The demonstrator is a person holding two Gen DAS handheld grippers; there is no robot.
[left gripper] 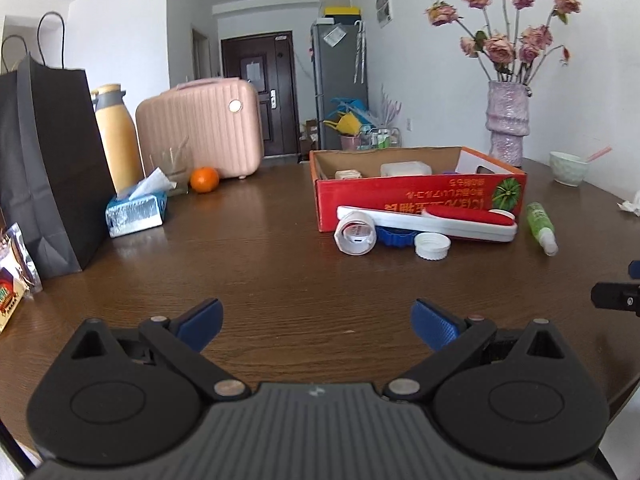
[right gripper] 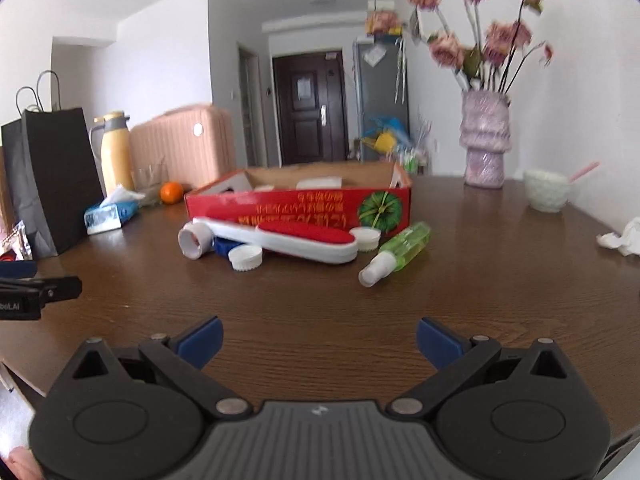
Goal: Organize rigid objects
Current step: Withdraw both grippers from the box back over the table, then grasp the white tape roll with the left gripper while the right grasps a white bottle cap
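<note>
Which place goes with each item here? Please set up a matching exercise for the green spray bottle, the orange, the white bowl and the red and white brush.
Things:
1. green spray bottle
2. orange
3. white bowl
4. red and white brush

Places:
A. beside the pink suitcase
B. right of the purple vase, with a pink stick in it
C. lying along the front of the red box
D. lying on the table off the box's right front corner

Pairs: 1-D, 2-A, 3-B, 4-C
</note>
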